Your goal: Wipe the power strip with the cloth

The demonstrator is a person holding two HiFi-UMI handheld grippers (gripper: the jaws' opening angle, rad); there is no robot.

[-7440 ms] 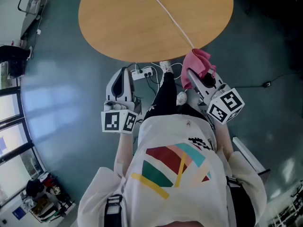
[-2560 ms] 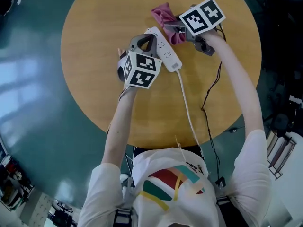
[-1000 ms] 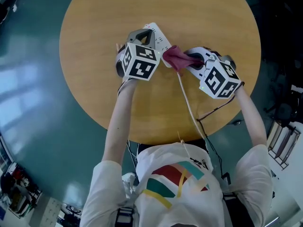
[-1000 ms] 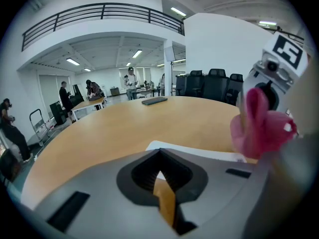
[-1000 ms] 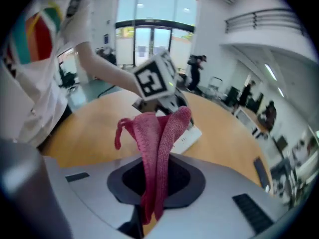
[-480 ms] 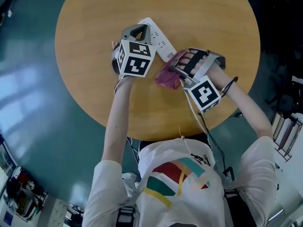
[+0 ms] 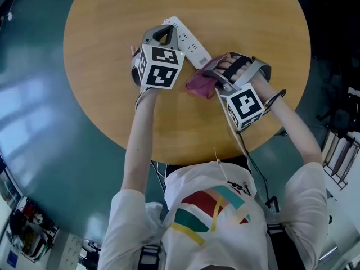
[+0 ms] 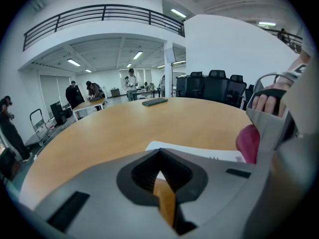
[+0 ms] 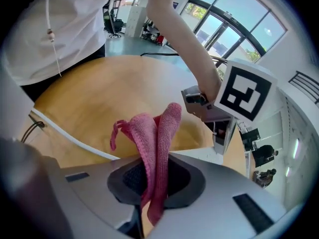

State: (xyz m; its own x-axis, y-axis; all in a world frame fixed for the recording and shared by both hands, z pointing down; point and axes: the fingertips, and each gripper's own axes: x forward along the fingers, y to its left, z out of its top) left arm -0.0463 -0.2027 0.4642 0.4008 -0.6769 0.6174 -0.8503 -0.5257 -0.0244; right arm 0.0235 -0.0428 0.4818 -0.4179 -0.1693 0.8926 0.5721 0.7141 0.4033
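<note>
Left tongs [image 8: 160,156]: jaws together, nothing between them. Their tip sits over the power strip [image 7: 188,38], which runs from just ahead of the left tongs to just ahead of the right ones. I can't tell whether the tip presses on the strip or only hovers, because the marker cube blocks it in the head view and the left gripper view shows only a white sliver under the tip. If that hold is light, I'd expect a wipe stroke to push the strip and swing it across the table [image 7: 112,94]. The cloth [image 7: 201,82] is bunched at the strip's end nearest the right tongs, about where the cord [image 9: 70,138] leaves it, so a stroke could snag or drag the cord. Right tongs [image 9: 152,158]: clamped on a narrow fold of the cloth, the rest sticking out loose ahead of the jaws. A hard drag could pull that fold free, or only a ridge would wipe. That end of the strip and the cord exit are hidden under cloth and hand, and cloth-to-strip contact isn't clear. The right cube covers part of the cord.
</note>
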